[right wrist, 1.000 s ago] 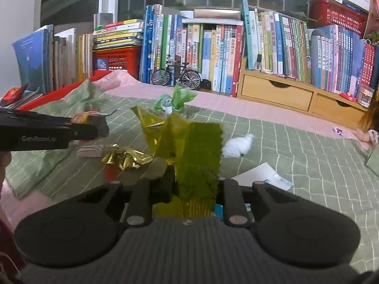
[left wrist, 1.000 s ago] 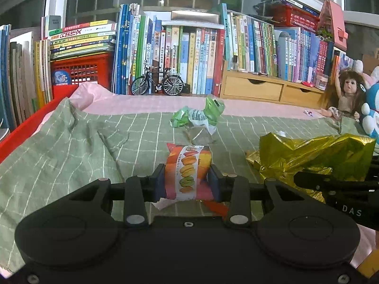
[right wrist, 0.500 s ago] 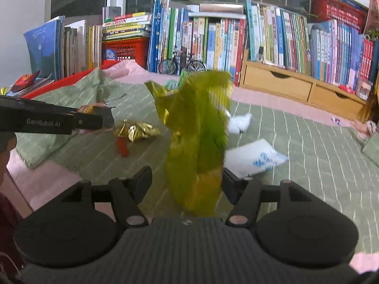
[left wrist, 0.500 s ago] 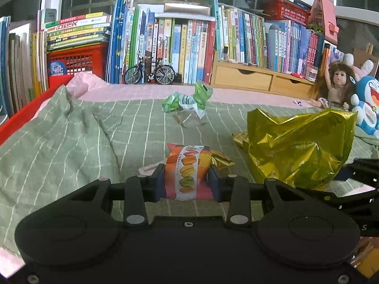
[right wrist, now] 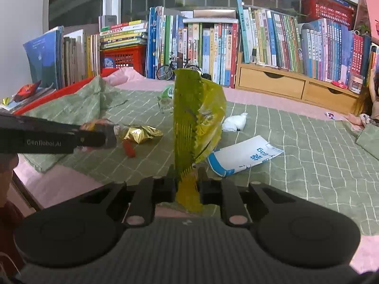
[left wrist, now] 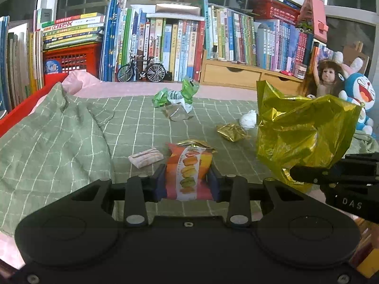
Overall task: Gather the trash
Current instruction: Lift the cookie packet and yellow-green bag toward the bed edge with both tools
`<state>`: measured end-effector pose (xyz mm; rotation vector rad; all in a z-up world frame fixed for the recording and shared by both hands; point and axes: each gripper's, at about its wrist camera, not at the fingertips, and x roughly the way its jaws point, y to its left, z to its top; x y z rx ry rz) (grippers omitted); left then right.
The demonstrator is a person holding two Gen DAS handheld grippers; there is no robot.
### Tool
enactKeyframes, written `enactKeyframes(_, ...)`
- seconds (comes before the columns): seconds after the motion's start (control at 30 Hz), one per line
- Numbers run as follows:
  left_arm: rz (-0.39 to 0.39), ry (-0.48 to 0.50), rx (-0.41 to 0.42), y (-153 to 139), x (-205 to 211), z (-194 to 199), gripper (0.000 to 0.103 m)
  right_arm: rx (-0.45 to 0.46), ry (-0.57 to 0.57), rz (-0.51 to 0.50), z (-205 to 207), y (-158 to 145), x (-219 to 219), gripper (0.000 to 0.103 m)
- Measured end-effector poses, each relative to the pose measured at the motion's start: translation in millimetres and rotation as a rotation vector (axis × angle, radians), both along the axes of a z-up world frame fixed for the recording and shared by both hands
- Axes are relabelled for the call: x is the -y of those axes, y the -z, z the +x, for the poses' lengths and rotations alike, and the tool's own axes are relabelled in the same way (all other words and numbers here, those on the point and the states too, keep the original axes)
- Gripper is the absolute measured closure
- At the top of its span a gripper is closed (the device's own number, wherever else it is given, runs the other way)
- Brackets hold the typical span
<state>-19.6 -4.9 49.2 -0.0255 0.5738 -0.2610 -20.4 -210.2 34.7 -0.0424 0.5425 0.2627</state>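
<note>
Both grippers loaded with trash
Left gripper (left wrist: 187, 182) clamps the orange macaron-print snack packet (left wrist: 187, 170); right gripper (right wrist: 187, 184) pinches the crinkled gold foil bag (right wrist: 196, 116) low, so lift steadily to avoid slipping.

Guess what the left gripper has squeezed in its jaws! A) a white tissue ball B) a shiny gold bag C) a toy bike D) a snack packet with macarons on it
D: the left gripper has its jaws shut on the macaron snack packet; the gold bag is in the right gripper.
</note>
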Motion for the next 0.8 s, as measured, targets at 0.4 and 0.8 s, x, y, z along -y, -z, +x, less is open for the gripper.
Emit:
enactKeyframes(0.4,-0.021,0.084,0.002,-2,5,-55,0.070,-0.055,-0.018,0.089,-62,-14,4,0.082)
enactKeyframes(0.8,-0.019,0.200,-0.084,28,11,-129,0.070,-0.247,-0.081,0.107,-134,13,-2,0.083)
